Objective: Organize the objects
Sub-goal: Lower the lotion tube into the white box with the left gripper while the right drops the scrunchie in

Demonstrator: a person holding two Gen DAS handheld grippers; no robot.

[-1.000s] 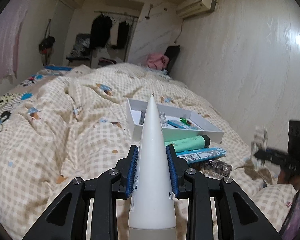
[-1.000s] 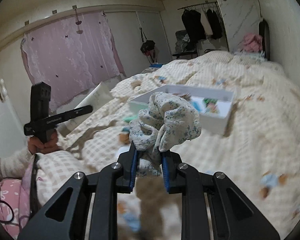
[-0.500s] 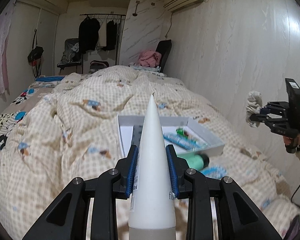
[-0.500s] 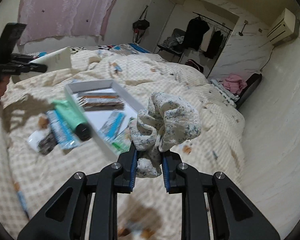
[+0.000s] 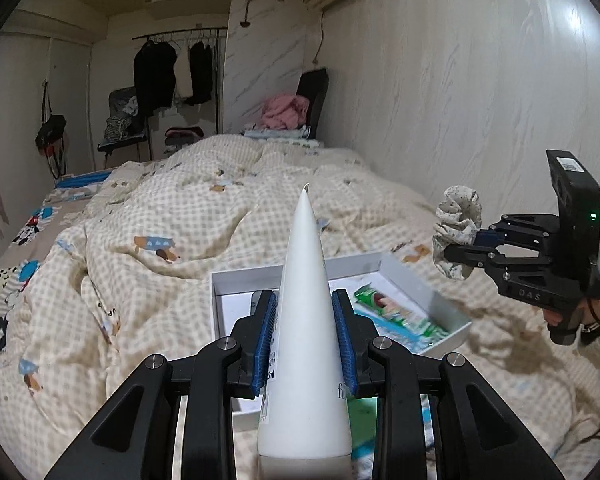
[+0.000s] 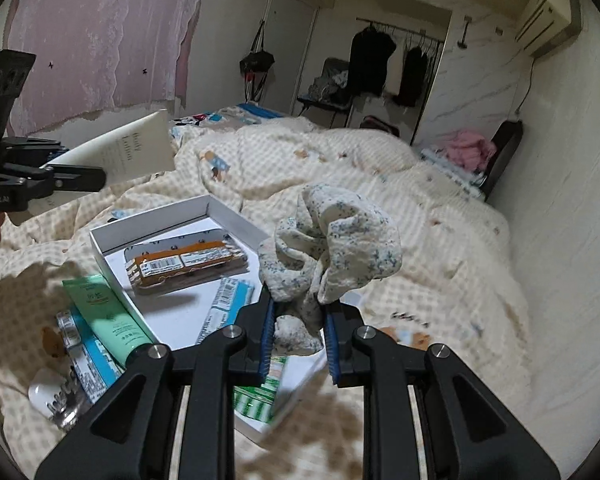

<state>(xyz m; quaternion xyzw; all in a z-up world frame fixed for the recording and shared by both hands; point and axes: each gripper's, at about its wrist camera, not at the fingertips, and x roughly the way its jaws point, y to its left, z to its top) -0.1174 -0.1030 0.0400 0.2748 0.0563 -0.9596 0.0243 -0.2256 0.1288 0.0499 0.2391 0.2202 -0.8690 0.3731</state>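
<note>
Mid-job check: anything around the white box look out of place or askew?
Yes. The green tube with a black cap leans tilted against the shallow white cardboard box's outer wall, lying across a blue-and-white packet. A clear hair claw clip sits loose on the checked duvet.

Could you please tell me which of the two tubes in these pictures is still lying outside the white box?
The green tube, lying on the quilt against the white box; the white body lotion tube is held in the left gripper.

Bed with checked quilt (image 6: pixel 440 240), white box (image 6: pixel 236 220) on it, green tube (image 6: pixel 108 316) and hair clip (image 6: pixel 62 404) beside the box
</note>
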